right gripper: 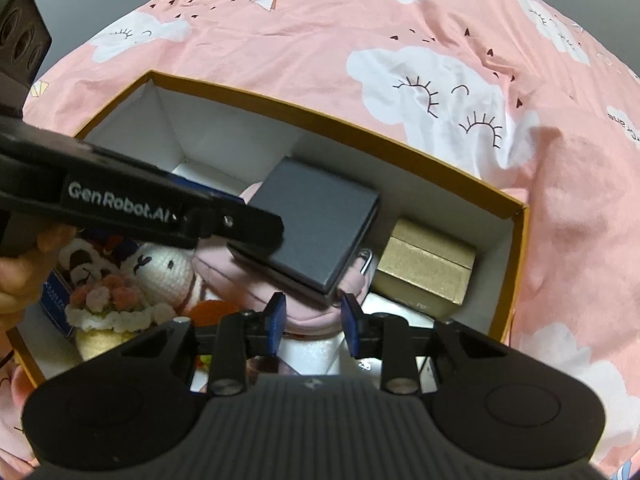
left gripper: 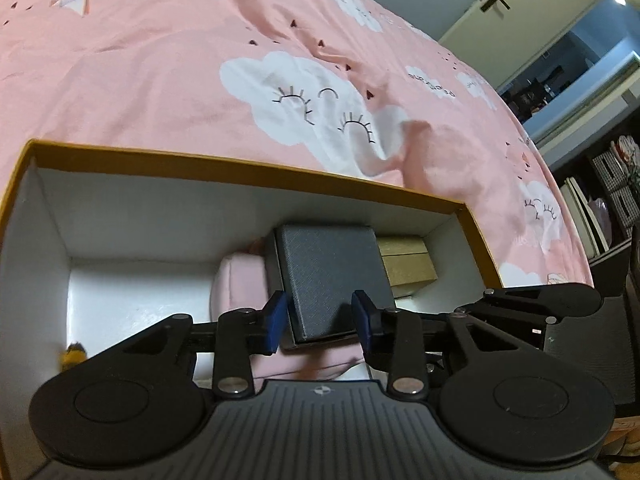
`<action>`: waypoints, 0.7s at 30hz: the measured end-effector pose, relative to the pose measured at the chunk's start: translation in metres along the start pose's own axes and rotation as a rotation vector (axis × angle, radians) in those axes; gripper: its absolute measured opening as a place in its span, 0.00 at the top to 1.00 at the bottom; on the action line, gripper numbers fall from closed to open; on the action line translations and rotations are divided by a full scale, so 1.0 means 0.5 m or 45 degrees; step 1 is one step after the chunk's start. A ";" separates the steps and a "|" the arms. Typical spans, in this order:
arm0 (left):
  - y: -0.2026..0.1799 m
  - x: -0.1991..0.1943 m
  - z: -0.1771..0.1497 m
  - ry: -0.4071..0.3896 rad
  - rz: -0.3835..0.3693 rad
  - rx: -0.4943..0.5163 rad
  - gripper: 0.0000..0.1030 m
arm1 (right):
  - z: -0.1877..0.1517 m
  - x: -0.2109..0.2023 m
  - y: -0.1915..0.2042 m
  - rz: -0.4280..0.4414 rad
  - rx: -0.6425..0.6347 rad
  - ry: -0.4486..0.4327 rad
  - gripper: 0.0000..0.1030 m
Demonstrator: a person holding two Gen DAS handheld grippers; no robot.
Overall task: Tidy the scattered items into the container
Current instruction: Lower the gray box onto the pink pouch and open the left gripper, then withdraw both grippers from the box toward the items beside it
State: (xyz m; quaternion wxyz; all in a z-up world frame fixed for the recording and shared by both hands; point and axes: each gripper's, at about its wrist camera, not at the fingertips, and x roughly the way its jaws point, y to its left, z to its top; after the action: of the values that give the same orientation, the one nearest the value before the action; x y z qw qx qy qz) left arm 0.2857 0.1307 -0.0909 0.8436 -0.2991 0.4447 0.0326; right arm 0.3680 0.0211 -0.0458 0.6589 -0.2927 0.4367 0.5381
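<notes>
An ochre-rimmed, white-lined cardboard container (left gripper: 256, 168) is sitting on a pink cloud-print quilt (left gripper: 140, 80). Inside, a textured dark grey square box (right gripper: 316, 224) is lying tilted on a soft pink pouch (right gripper: 224, 268), beside a gold box (right gripper: 428, 268) and crocheted toys (right gripper: 132, 280). The left gripper (left gripper: 320, 320) and right gripper (right gripper: 310, 320) are hovering, fingers spread, gripping nothing.

Pink bedsheet (left gripper: 160, 92) w/ white cloud prints, wrinkled near center. Cream door (left gripper: 516, 12) w/ dark handle, upper right bg. Dark shelving (left gripper: 608, 200) w/ checkered bins at right edge.
</notes>
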 end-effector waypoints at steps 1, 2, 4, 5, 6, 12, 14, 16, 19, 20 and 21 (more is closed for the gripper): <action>-0.004 0.003 0.001 0.002 0.001 0.005 0.60 | 0.000 0.001 -0.001 -0.001 0.002 0.000 0.69; -0.007 0.005 0.001 0.003 0.008 0.013 0.60 | 0.000 0.002 -0.002 -0.002 0.003 0.001 0.69; -0.012 0.007 0.001 0.005 0.017 0.025 0.60 | 0.000 0.006 -0.003 -0.014 0.002 0.004 0.69; -0.011 0.008 0.001 0.006 0.017 0.025 0.60 | 0.000 0.009 -0.003 -0.016 0.004 0.006 0.69; -0.010 0.007 0.001 0.006 0.015 0.024 0.60 | -0.001 0.010 -0.004 -0.016 0.007 0.005 0.69; -0.021 -0.016 -0.007 -0.049 0.060 0.044 0.50 | -0.007 -0.003 -0.001 -0.025 0.021 -0.011 0.69; -0.032 -0.036 -0.013 -0.076 0.070 0.067 0.48 | -0.013 -0.016 0.005 -0.048 0.016 -0.025 0.67; -0.045 -0.060 -0.021 -0.116 0.090 0.091 0.47 | -0.021 -0.035 0.009 -0.068 0.018 -0.058 0.61; -0.074 -0.101 -0.046 -0.202 0.133 0.150 0.45 | -0.039 -0.072 0.016 -0.074 0.029 -0.149 0.56; -0.084 -0.117 -0.057 -0.236 0.144 0.171 0.43 | -0.045 -0.085 0.019 -0.080 0.036 -0.181 0.52; -0.094 -0.132 -0.071 -0.270 0.149 0.196 0.42 | -0.054 -0.098 0.025 -0.087 0.043 -0.219 0.51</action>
State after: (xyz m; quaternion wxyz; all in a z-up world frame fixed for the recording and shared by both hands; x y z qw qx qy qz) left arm 0.2351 0.0873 -0.0328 0.9029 -0.2020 0.3710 0.0791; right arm 0.3469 -0.0212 -0.0129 0.7167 -0.2489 0.3771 0.5312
